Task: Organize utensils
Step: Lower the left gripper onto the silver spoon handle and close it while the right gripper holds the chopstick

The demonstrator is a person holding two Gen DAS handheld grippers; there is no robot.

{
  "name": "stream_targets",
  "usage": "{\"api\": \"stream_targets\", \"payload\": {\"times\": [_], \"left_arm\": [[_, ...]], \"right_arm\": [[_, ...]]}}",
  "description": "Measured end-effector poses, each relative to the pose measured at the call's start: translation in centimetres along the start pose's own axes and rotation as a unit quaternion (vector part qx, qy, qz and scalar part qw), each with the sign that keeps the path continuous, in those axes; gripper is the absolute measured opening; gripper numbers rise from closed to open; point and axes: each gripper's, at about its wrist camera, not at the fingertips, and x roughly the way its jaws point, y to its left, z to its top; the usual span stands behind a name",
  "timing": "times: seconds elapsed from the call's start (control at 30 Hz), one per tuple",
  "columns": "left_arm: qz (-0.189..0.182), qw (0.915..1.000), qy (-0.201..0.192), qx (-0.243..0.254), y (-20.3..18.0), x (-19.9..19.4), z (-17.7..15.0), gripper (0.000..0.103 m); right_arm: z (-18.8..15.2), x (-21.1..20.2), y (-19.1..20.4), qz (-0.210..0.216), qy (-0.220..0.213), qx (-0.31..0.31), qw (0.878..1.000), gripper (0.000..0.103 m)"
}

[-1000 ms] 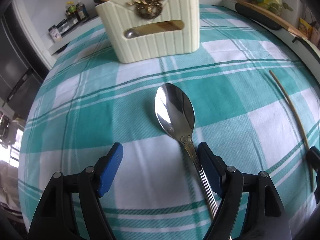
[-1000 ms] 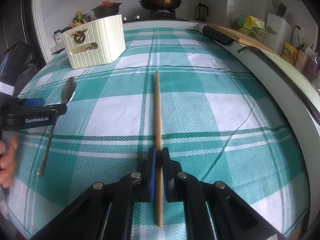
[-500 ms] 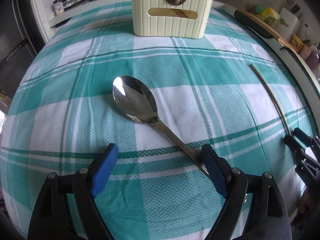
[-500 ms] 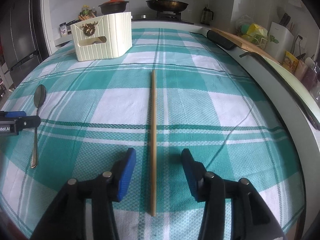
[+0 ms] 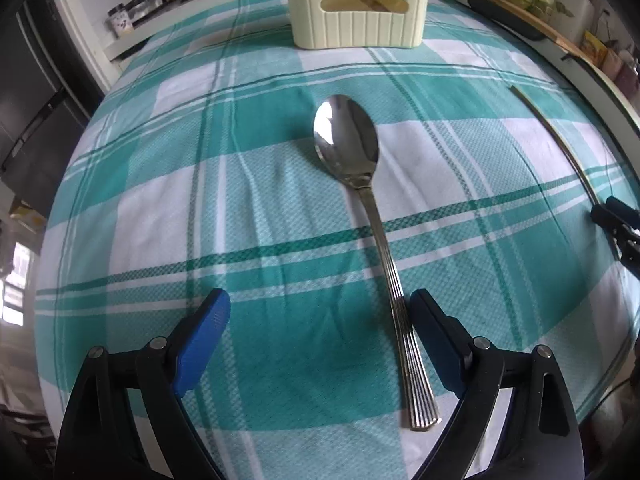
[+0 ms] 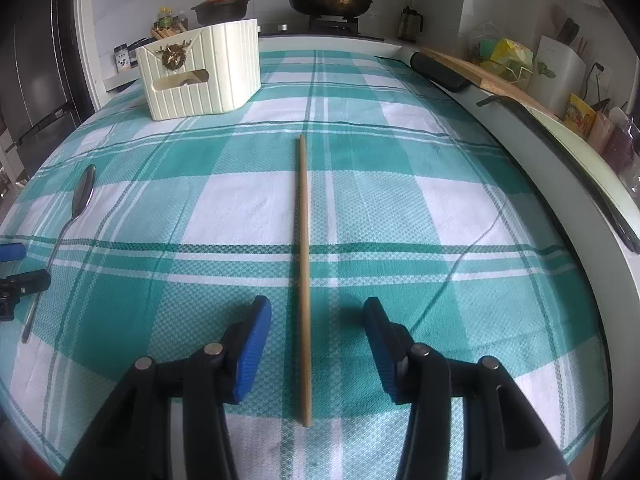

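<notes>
Since a second ago, the right gripper has let go of the chopstick, which lies flat on the tabletop between its parted fingers. Left gripper fingers are opening wide; the spoon lies just beside the right finger, apart from the holder.

The spoon is polished metal, mirror-bright in the bowl, with a ridged handle. The cloth is matt woven fabric with a fine waffle texture. The chopstick looks like smooth matt wood. The far box is ribbed cream plastic.
</notes>
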Motion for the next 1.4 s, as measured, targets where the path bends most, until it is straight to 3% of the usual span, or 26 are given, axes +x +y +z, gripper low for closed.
{"api": "stream_targets", "payload": {"times": [0.13,0.27,0.5,0.63,0.73,0.9,1.0,1.1,1.2,1.23,1.33,1.4], "left_arm": [[0.005,0.9999,-0.009,-0.013,1.6,-0.8,0.1,0.092],[-0.027,0.9992,-0.02,-0.021,2.3,-1.4,1.3,0.092],[-0.059,0.9981,-0.014,0.002,1.0,0.5,3.7,0.092],[-0.061,0.9981,-0.001,-0.007,0.7,2.2,4.7,0.092],[-0.037,0.9993,0.0,-0.002,0.1,3.0,5.5,0.092],[-0.021,0.9994,-0.002,-0.026,0.5,4.0,7.3,0.093],[-0.02,0.9994,0.006,-0.028,0.5,4.5,8.3,0.089],[-0.024,0.9996,0.006,-0.012,-0.2,4.3,8.7,0.076],[-0.033,0.9994,-0.005,0.007,-1.0,4.0,9.1,0.042],[-0.027,0.9996,-0.007,0.009,-1.2,3.9,9.2,0.042],[-0.034,0.9993,-0.011,-0.007,-0.7,3.6,9.6,0.042],[-0.039,0.9986,-0.032,-0.018,-0.2,2.2,9.6,0.042]], "right_arm": [[1.0,-1.1,-0.9,0.03,0.005,0.009,0.999,0.05],[2.4,-1.3,-1.8,0.073,0.034,0.011,0.997,0.054],[4.6,0.9,-1.7,0.107,0.091,-0.01,0.99,0.054],[5.6,3.0,-1.2,0.099,0.119,-0.029,0.987,0.054],[6.3,4.2,-0.7,0.099,0.131,-0.048,0.985,0.054],[9.1,6.1,0.7,0.123,0.137,-0.058,0.981,0.056],[11.5,7.8,1.0,0.119,0.14,-0.049,0.982,0.052],[13.3,9.5,1.3,0.105,0.144,-0.037,0.983,0.047],[14.2,10.2,1.3,0.073,0.14,-0.034,0.987,0.025],[14.3,10.3,1.2,0.064,0.136,-0.038,0.988,0.008],[14.2,10.0,0.0,0.087,0.123,-0.014,0.989,0.005],[13.9,8.4,-0.9,0.103,0.091,0.007,0.991,0.005]]}}
